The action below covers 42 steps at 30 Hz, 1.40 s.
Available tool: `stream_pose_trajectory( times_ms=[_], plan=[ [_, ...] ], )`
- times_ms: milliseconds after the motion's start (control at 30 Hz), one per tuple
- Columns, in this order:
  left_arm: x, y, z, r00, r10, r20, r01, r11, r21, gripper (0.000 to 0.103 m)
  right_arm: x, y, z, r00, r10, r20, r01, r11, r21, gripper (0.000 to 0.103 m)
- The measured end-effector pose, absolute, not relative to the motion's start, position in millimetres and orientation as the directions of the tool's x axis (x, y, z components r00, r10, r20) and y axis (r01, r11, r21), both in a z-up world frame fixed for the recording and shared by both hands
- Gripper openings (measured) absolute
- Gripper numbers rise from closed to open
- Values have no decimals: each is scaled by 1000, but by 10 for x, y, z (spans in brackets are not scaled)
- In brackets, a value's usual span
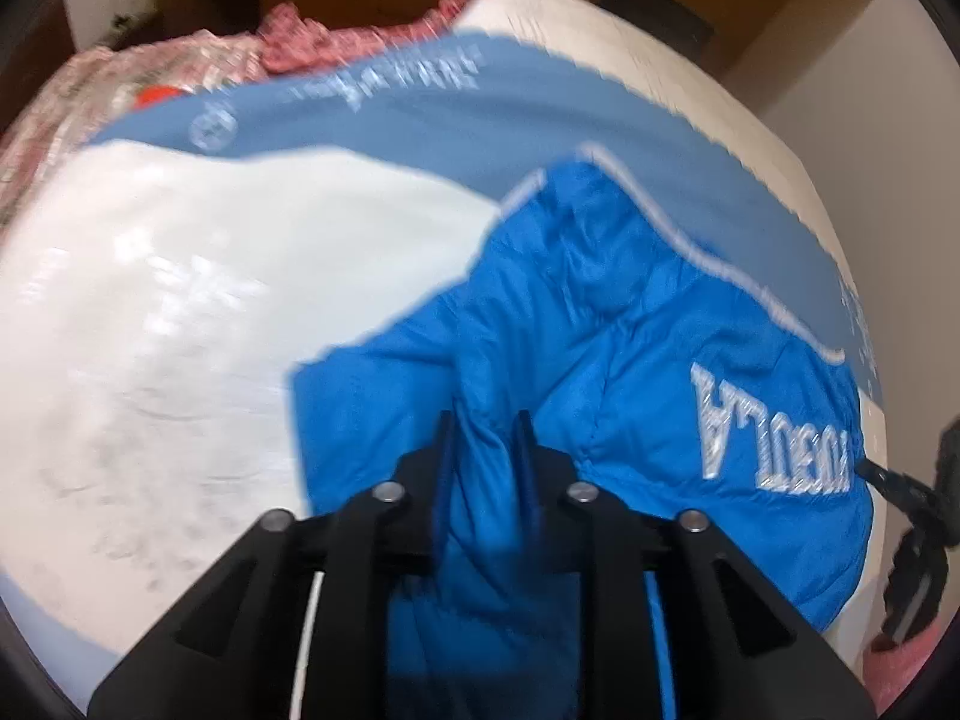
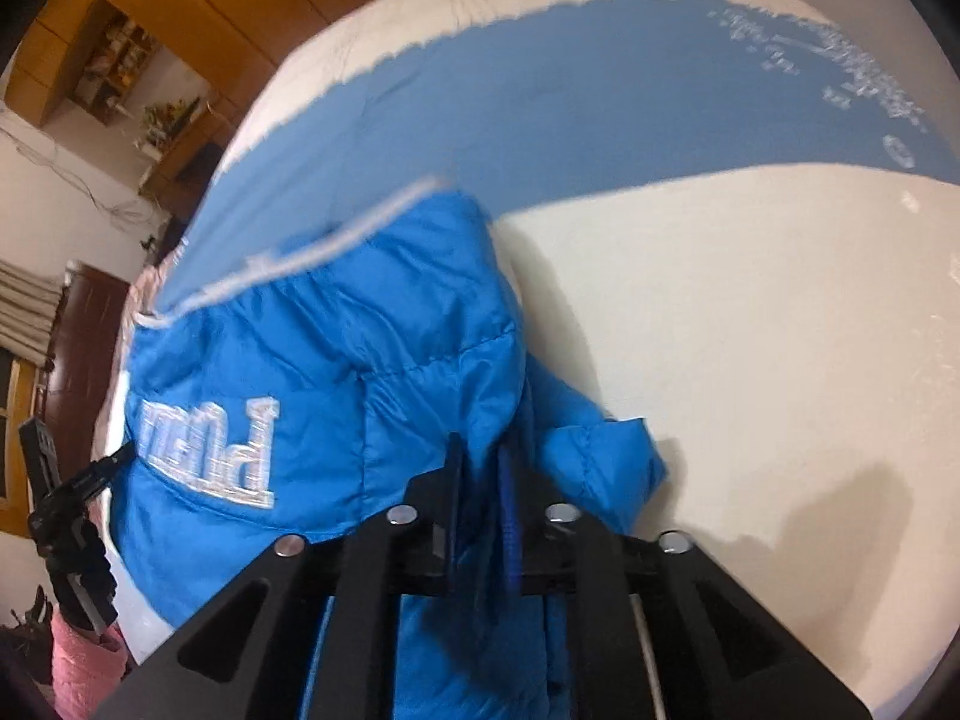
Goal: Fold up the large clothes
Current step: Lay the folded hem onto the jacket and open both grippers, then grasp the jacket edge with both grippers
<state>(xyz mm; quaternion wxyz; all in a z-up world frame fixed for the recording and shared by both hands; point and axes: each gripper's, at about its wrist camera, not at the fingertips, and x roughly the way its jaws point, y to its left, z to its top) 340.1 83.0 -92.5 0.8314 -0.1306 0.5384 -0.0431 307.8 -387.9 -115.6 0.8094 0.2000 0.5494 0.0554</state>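
Note:
A bright blue padded jacket point(image 1: 630, 330) with white stitched lettering and a white-piped hem lies bunched on the bed. My left gripper point(image 1: 485, 426) is shut on a fold of its fabric, which runs up between the two fingers. In the right wrist view the same jacket point(image 2: 300, 372) fills the lower left, and my right gripper point(image 2: 480, 450) is shut on another fold near a loose cuff point(image 2: 624, 456). Each gripper shows at the edge of the other's view: the right gripper point(image 1: 912, 516) and the left gripper point(image 2: 66, 516). The jacket's underside is hidden.
The bed carries a white sheet point(image 1: 180, 300) crossed by a paler blue band point(image 1: 420, 120) with white print. Pink and red patterned bedding point(image 1: 120, 78) is heaped at the far left. Wooden cupboards point(image 2: 150, 0) stand beyond the bed. Something pink point(image 2: 78, 654) sits low beside it.

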Motion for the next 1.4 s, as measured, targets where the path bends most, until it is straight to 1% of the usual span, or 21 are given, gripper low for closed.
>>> stream_pose_trajectory(
  times_ms=[33, 100, 167, 233, 300, 400, 467, 567, 667, 733, 800, 833, 900, 967, 1033, 1133, 1200, 1333, 1400],
  plan=[
    [3335, 848, -800, 455, -187, -871, -74, 966, -246, 20, 2991, -3878, -1029, 416, 294, -861, 127, 919, 374, 18],
    [3198, 769, -602, 504, -165, -848, -59, 973, -224, 20, 2829, -3779, -827, 456, 295, -839, 95, 922, 376, 18],
    [3066, 559, -475, 521, -170, -836, -22, 977, -213, 20, 2797, -3587, -716, 469, 287, -836, 62, 933, 355, 18],
    [2936, 304, -440, 525, -207, -826, 30, 974, -225, 20, 2717, -3303, -662, 477, 291, -829, 11, 942, 337, 18],
    [2825, 8, -492, 508, -248, -825, 93, 968, -233, 20, 2704, -3086, -685, 473, 302, -828, -20, 943, 333, 18],
    [2766, -345, -691, 476, -227, -850, 146, 973, -178, 22, 2684, -2777, -848, 454, 260, -852, -33, 961, 276, 17],
    [2784, -388, -889, 440, -221, -870, 147, 974, -173, 22, 2693, -2652, -971, 441, 222, -870, -20, 971, 238, 17],
    [2782, -383, -1148, 415, -220, -883, 167, 972, -164, 22, 2682, -2626, -1207, 421, 214, -881, -8, 973, 232, 16],
    [2778, -334, -1269, 410, -240, -880, 167, 968, -187, 21, 2662, -2575, -1385, 438, 181, -880, -22, 981, 191, 15],
    [2780, -350, -1289, 405, -226, -886, 167, 971, -172, 21, 2661, -2534, -1391, 443, 155, -883, -22, 987, 162, 15],
    [2783, -348, -1248, 397, -211, -893, 164, 974, -157, 20, 2674, -2590, -1343, 431, 173, -886, -4, 982, 190, 14],
    [2773, -357, -1205, 394, -210, -895, 159, 974, -158, 17, 2655, -2609, -1305, 428, 184, -885, 2, 979, 204, 15],
    [2669, -332, -1040, 410, -230, -883, 152, 971, -183, 17, 2559, -2632, -1156, 445, 215, -869, -6, 971, 237, 18],
    [2509, -366, -882, 449, -234, -862, 178, 969, -171, 18, 2378, -2584, -986, 476, 233, -848, -41, 969, 243, 18],
    [2387, -395, -843, 455, -241, -857, 199, 966, -166, 18, 2218, -2551, -900, 483, 244, -841, -68, 968, 242, 18],
    [2285, -414, -1026, 418, -240, -876, 206, 964, -166, 19, 2142, -2491, -1059, 437, 253, -863, -68, 966, 248, 18],
    [2285, -437, -1133, 409, -243, -879, 206, 964, -171, 19, 2129, -2476, -1245, 413, 248, -876, -56, 967, 247, 15],
    [2318, -446, -1270, 404, -252, -879, 206, 962, -181, 20, 2150, -2494, -1440, 424, 274, -863, -48, 959, 280, 14],
    [2340, -448, -1297, 399, -256, -880, 197, 962, -191, 20, 2166, -2500, -1442, 421, 275, -864, -44, 958, 283, 14]
  ],
)
